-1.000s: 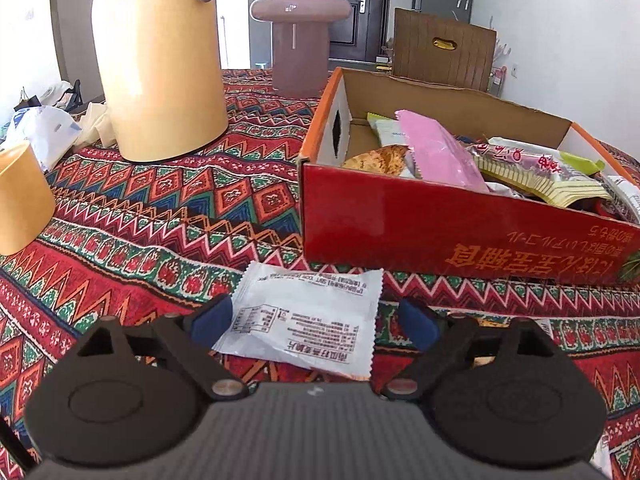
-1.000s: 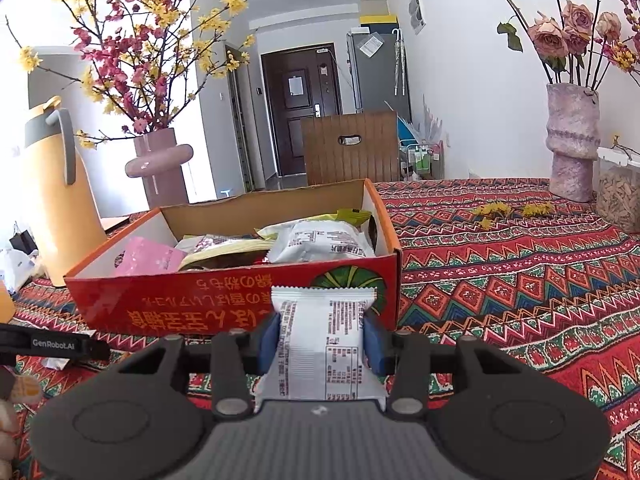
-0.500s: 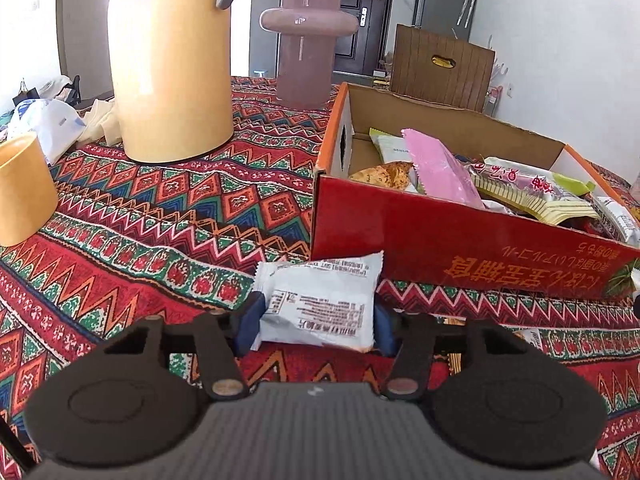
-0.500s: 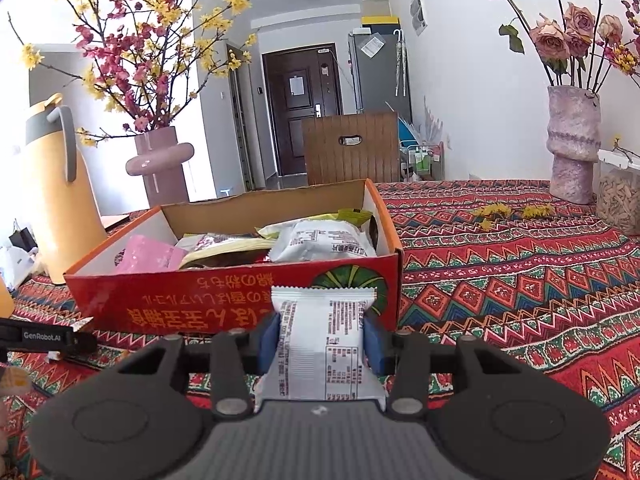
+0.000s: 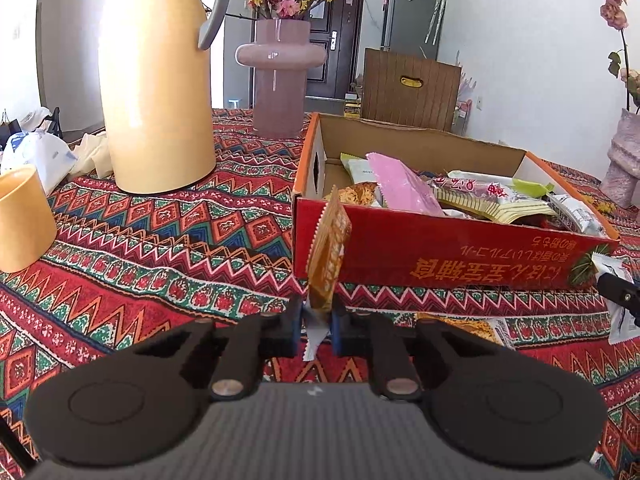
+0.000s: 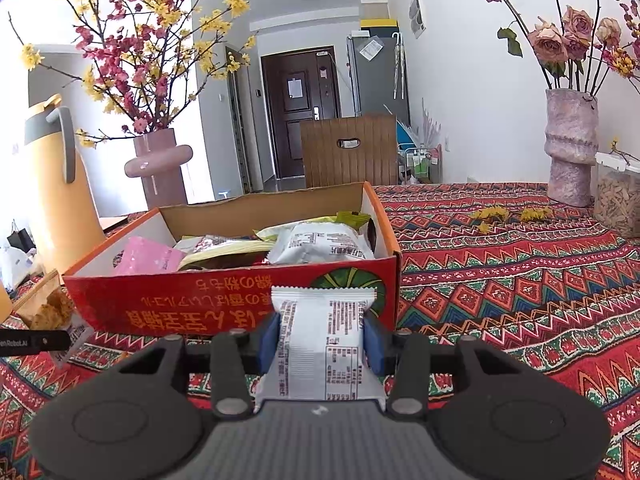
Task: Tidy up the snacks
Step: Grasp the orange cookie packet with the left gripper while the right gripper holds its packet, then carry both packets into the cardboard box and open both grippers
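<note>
A red cardboard box [image 5: 452, 256] holds several snack packets and stands on the patterned tablecloth; it also shows in the right wrist view [image 6: 224, 300]. My left gripper [image 5: 316, 326] is shut on a snack packet [image 5: 328, 252], held on edge with its orange side showing, lifted in front of the box's left corner. My right gripper [image 6: 320, 338] is shut on a white snack packet [image 6: 322, 340] just in front of the box's right end. The left gripper's packet shows at the left edge of the right wrist view [image 6: 48, 308].
A yellow thermos [image 5: 156, 92], a yellow cup [image 5: 22, 220] and a pink vase [image 5: 280, 80] stand left of the box. Another packet [image 5: 468, 326] lies on the cloth before the box. A rough vase [image 6: 570, 144] and a clear container [image 6: 618, 196] stand at the far right.
My left gripper closed on the packet that lay flat on the cloth and lifted it, turning it on edge. My right gripper kept its white packet and barely moved.
</note>
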A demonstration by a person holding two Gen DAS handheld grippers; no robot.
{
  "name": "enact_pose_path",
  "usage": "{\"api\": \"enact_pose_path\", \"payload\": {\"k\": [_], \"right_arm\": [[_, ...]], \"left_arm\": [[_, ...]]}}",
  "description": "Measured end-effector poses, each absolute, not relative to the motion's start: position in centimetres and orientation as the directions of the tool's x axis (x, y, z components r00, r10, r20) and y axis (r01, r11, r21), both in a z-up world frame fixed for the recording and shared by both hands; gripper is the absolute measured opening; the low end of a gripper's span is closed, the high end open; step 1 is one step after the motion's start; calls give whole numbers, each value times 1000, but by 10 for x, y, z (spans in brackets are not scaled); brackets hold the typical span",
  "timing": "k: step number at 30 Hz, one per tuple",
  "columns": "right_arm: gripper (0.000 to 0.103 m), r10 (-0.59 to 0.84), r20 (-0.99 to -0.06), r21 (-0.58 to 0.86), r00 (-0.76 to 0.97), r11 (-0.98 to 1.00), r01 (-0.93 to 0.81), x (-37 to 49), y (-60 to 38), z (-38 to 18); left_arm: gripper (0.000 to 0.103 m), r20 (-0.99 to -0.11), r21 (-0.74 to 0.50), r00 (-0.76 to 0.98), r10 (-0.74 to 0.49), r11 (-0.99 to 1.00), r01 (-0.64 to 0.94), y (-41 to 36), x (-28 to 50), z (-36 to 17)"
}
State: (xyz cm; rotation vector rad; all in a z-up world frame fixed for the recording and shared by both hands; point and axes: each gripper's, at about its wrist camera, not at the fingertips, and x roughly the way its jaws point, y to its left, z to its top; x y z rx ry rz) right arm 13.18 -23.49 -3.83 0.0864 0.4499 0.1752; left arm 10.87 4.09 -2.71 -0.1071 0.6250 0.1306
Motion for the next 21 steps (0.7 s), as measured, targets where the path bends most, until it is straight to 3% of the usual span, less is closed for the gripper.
{"api": "enact_pose_path", "payload": {"k": [21], "right_arm": [[43,218,-309,125,926,974,-187,118,-237,-10]], "left_arm": [[14,-441,-95,898,-3,995,-43,33,81,27]]}}
